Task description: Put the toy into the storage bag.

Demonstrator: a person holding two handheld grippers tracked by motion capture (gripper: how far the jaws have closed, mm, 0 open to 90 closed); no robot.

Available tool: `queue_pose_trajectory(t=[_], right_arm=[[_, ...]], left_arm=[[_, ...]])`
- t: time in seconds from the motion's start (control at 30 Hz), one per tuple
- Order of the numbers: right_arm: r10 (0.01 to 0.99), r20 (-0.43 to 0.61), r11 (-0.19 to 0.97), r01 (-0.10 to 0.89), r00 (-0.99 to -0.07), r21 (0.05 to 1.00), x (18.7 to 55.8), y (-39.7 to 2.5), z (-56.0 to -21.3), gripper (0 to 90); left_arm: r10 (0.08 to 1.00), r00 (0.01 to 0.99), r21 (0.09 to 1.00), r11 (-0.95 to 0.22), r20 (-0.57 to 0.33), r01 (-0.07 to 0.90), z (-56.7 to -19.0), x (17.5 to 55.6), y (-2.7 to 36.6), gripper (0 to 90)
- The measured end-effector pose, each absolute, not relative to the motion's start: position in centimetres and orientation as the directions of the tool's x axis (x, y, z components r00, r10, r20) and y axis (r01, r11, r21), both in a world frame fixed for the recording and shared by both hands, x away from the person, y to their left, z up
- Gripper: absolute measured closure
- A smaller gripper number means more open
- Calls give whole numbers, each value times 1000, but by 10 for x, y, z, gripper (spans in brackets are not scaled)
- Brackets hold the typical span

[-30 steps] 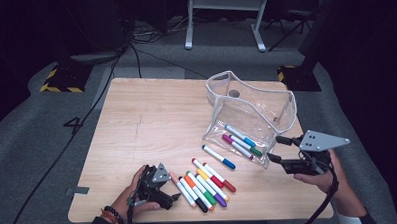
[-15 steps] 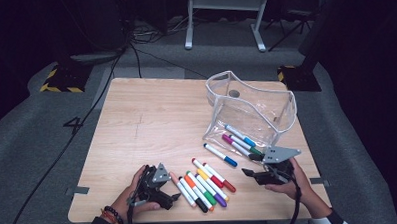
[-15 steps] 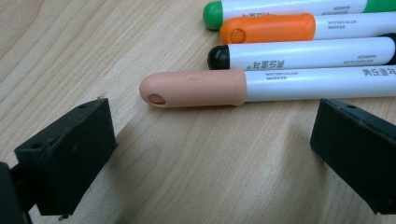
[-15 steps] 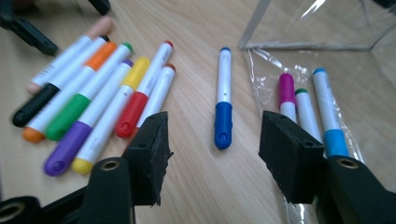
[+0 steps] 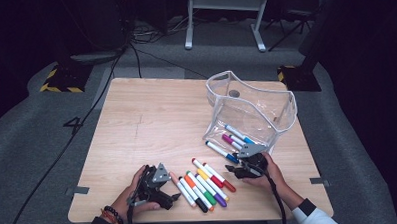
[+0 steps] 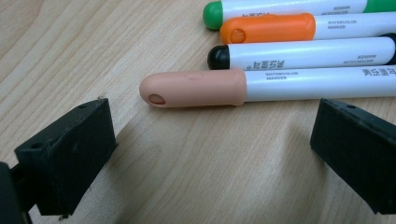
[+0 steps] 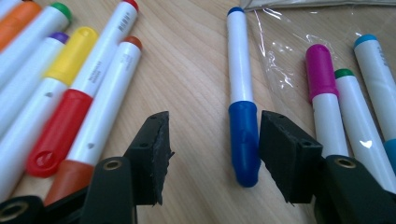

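Note:
A row of several white markers point(image 5: 201, 184) with coloured caps lies near the table's front edge. My left gripper point(image 5: 172, 197) rests on the wood just left of them. It stands open point(image 6: 212, 158), and the peach-capped marker point(image 6: 196, 87) lies just beyond its jaws. My right gripper point(image 5: 232, 171) is low on the table, right of the row and in front of a clear pouch point(image 5: 251, 110). It is open point(image 7: 219, 156), with the cap of a blue marker point(image 7: 243, 135) between its jaws, close to the right one. The blue marker point(image 5: 222, 152) lies apart from the row.
Magenta point(image 7: 322, 77), green-tipped and light-blue markers lie on the pouch's plastic, partly inside its mouth. Red point(image 7: 60, 126) and yellow point(image 7: 74, 53) capped markers lie left of the right gripper's jaws. The wooden table point(image 5: 146, 119) is bare at the back left. Cables run over the floor behind.
My right gripper has come down from beside the pouch and moved left, low over the table at the blue marker. The left gripper has stayed put.

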State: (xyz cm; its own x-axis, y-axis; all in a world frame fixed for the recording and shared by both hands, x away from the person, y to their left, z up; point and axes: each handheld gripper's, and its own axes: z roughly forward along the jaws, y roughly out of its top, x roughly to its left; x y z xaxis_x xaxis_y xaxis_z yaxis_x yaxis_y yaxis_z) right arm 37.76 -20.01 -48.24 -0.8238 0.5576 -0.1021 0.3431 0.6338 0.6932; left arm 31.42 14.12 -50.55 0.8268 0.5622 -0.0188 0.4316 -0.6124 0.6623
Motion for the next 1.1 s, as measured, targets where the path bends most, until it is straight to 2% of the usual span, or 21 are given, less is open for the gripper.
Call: queue_pose_trajectory(t=[0.07,0.23,0.37,0.43,0.6,0.83,1.1], right_arm=[[568,-124,642,344,-814,685,380,-196,-486,434],[599,-86,607,381,-796,697,388,-192,-490,428],[599,-55,596,399,-799,697,392,-188,-494,505],[600,-10,573,420,-800,704,395,-188,-495,576],[586,-14,577,405,-810,709,392,-185,-495,735],[550,-50,617,366,-833,697,388,-184,-491,745],[513,-118,630,279,-850,724,375,-185,-463,747]], left_arm=[[562,827,662,-612,-19,432,-505,314,141,3],[562,827,662,-613,-19,431,-505,314,141,3],[562,827,662,-613,-19,431,-505,314,141,3],[562,827,662,-612,-19,431,-506,314,141,3],[562,827,662,-612,-19,432,-506,314,141,3],[562,827,662,-612,-19,431,-506,314,141,3],[561,828,662,-613,-19,431,-505,315,141,2]])
